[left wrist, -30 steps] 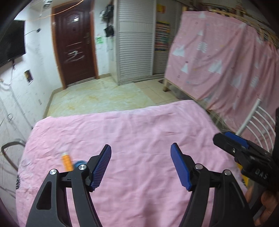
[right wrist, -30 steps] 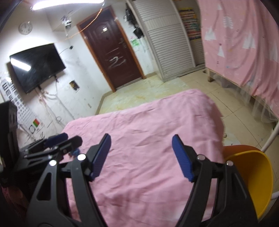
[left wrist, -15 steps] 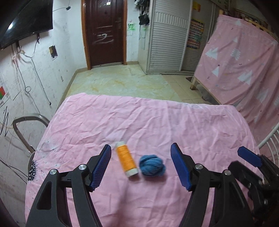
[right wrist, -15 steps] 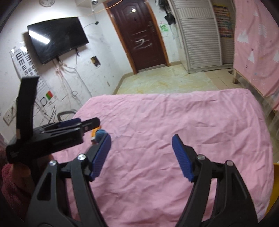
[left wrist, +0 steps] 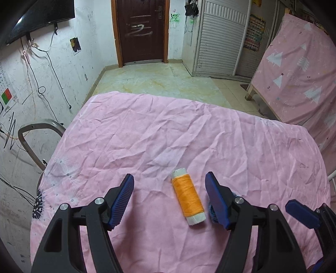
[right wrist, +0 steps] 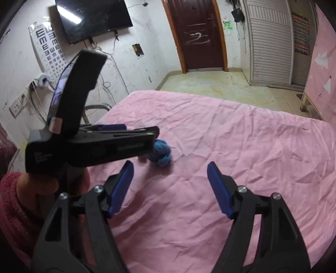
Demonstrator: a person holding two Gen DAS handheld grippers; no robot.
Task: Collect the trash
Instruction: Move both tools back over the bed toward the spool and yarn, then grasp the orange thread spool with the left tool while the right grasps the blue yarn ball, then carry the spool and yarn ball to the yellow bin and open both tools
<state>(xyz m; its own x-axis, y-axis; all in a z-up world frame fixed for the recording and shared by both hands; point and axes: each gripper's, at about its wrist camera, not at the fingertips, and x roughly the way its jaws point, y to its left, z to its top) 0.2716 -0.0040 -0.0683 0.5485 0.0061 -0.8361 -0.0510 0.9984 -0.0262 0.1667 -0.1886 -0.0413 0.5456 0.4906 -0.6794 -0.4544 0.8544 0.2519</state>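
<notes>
Change: left gripper (left wrist: 169,192) has swung over the orange spool (left wrist: 188,199), jaws just narrowing, still spread.
Blue ball (right wrist: 160,152): beside it, probably untouched.
Right gripper (right wrist: 170,185): spread, empty.
Meaning: pickup imminent.

Room lit evenly, fairly bright, w/ cool indoor light. A ceiling lamp is seen reflected as glare on the TV (right wrist: 92,19). Soft shadows are cast under the spool (left wrist: 188,199). Strong fisheye bending and dark vignette at edges. Left hand-held gripper (right wrist: 138,134) is blurred in right view.
</notes>
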